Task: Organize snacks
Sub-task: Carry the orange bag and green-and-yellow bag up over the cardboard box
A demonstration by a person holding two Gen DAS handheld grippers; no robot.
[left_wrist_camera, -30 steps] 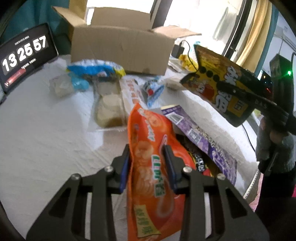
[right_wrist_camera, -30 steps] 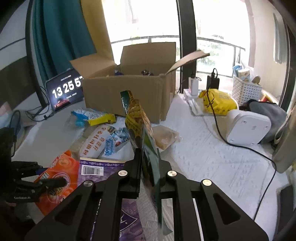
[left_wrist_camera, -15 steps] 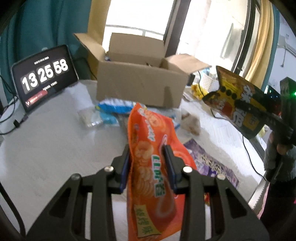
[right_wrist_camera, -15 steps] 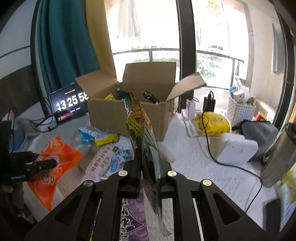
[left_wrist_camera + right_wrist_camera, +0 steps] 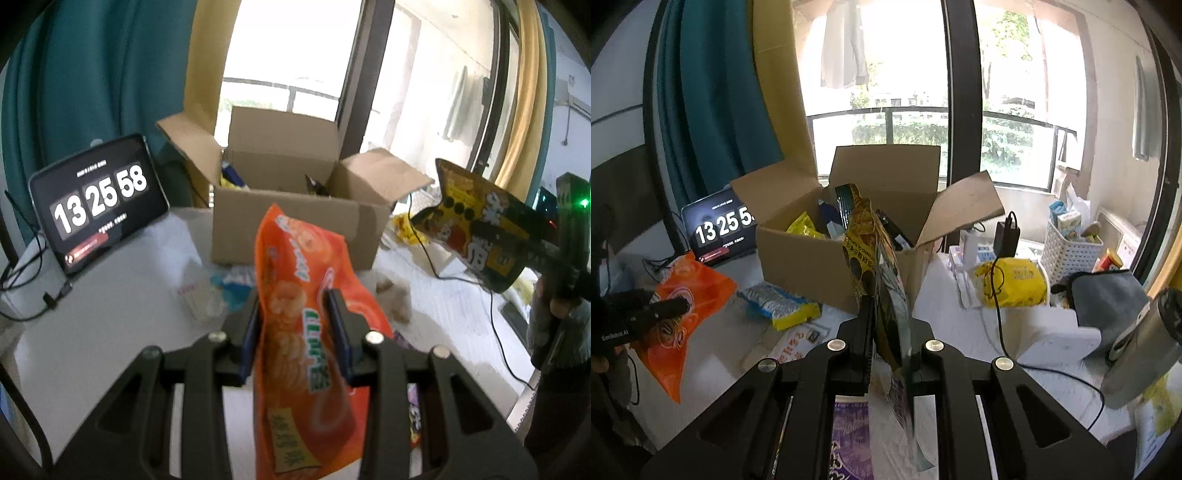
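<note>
The orange snack bag (image 5: 306, 332) is sitting between the pads of the left gripper (image 5: 295, 328), pinched across its middle, with its long axis running along the fingers: the top edge is projecting ahead of the fingertips and the bottom is hanging back toward the camera. The yellow-and-black snack bag (image 5: 879, 280) is being pinched edge-on by the right gripper (image 5: 889, 325), its long axis also lying along the fingers, its upper end standing ahead of and above the fingertips. Both pairs of jaws are pressed onto their bags, with no gap showing at the pads. The open cardboard box (image 5: 291, 225) is lying straight ahead of both sets of fingers, flaps folded outward, several packets already showing inside. Judged from the two views, the right gripper's bag is appearing nearer the opening: its tip is overlapping the near rim in the right wrist view, whereas bare box front is showing beyond the orange bag's top in the left wrist view. The coming move is probably depending on carrying each bag forward over the near wall before letting go. Loose packets (image 5: 779, 304) are lying on the white table (image 5: 110, 332) below and ahead of the fingers, and a tablet clock (image 5: 98, 206) is standing ahead and left of the box.
</note>
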